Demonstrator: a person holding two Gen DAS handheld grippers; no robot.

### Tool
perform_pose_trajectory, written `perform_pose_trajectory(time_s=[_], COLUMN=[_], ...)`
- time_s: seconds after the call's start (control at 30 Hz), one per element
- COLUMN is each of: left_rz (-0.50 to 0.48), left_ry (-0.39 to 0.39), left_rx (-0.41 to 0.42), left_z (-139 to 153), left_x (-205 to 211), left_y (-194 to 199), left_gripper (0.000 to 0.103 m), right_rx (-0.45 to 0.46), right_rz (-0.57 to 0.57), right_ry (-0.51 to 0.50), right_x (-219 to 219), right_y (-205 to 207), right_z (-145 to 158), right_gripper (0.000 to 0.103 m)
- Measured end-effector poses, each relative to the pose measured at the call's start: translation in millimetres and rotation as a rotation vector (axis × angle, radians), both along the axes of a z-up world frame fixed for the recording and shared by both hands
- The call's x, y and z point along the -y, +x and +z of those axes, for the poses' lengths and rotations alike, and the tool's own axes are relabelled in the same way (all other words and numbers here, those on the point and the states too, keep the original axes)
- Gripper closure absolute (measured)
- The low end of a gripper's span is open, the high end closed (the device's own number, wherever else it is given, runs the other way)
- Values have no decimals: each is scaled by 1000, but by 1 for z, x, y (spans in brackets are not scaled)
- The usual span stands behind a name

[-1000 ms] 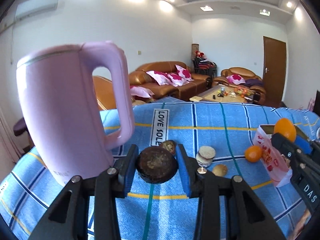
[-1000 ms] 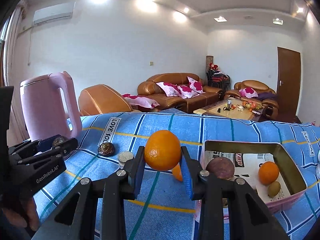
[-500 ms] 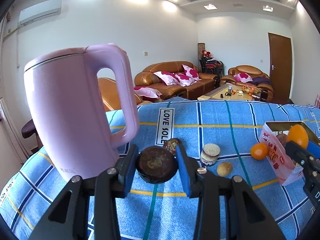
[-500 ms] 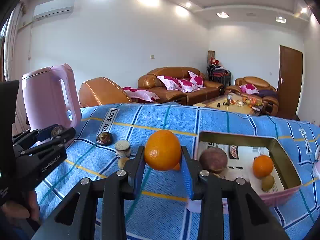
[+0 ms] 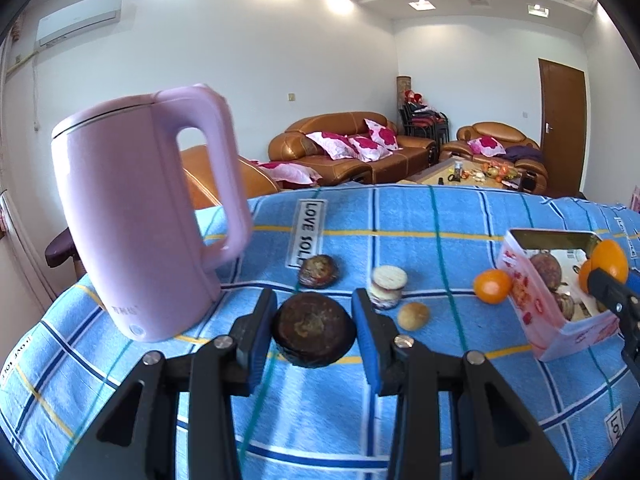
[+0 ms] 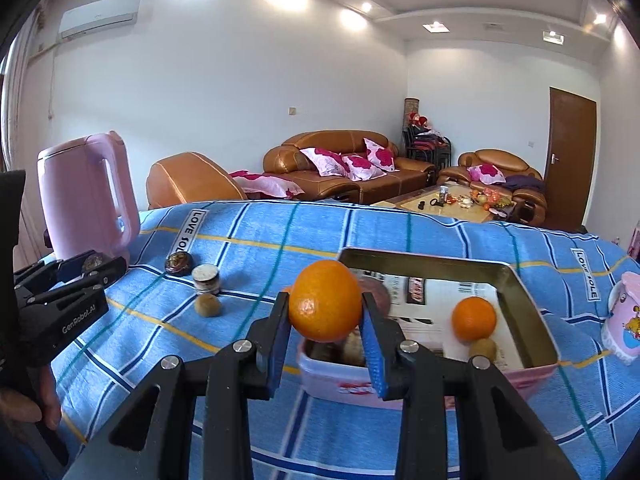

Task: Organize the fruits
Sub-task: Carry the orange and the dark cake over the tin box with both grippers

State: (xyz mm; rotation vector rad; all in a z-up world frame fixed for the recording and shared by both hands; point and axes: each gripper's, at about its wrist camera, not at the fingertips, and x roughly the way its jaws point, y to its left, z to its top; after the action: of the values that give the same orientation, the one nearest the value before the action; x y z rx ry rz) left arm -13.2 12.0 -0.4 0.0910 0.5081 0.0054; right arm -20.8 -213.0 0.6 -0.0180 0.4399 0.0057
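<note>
My left gripper [image 5: 314, 332] is shut on a dark brown wrinkled fruit [image 5: 314, 330], held above the blue checked cloth. My right gripper [image 6: 325, 318] is shut on an orange [image 6: 325, 306], just in front of the near rim of the pink box [image 6: 532, 312]. Inside the box lie another orange [image 6: 474, 318], a small kiwi [image 6: 483, 348] and a dark purple fruit mostly hidden behind the held orange. On the cloth rest a second dark fruit [image 5: 319, 271], a small brown fruit [image 5: 413, 315] and a loose orange [image 5: 493, 286] left of the box [image 5: 536, 304].
A tall pink kettle [image 5: 140, 220] stands at the left of the table. A small jar [image 5: 388, 286] sits mid-table. A pink cup [image 6: 626, 320] stands right of the box. A person's hand [image 6: 36, 404] holds the left gripper. Sofas and a coffee table lie beyond.
Both grippers have drawn back from the table's far side, each keeping its fruit. The right one shifted right, so its orange now hangs at the box's near rim.
</note>
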Motion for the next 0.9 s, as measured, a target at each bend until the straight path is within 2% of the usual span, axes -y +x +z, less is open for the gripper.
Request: perform_pose_trajectory(time_s=[0.27, 0.67, 0.9], left_rz=[-58, -113, -142], left_ry=[4, -44, -69], left_rx=[-15, -45, -39], left_z=[-1, 4, 8], left_x=[39, 79, 97], left_y=[-4, 7, 12], left_gripper=[62, 62, 62], right_rx=[-1, -2, 37], right_rz=[-33, -103, -147], right_ry=[25, 58, 30], right_x=[25, 70, 93], right_y=[0, 6, 7], right_z=[1, 3, 12], right_gripper=[67, 67, 67])
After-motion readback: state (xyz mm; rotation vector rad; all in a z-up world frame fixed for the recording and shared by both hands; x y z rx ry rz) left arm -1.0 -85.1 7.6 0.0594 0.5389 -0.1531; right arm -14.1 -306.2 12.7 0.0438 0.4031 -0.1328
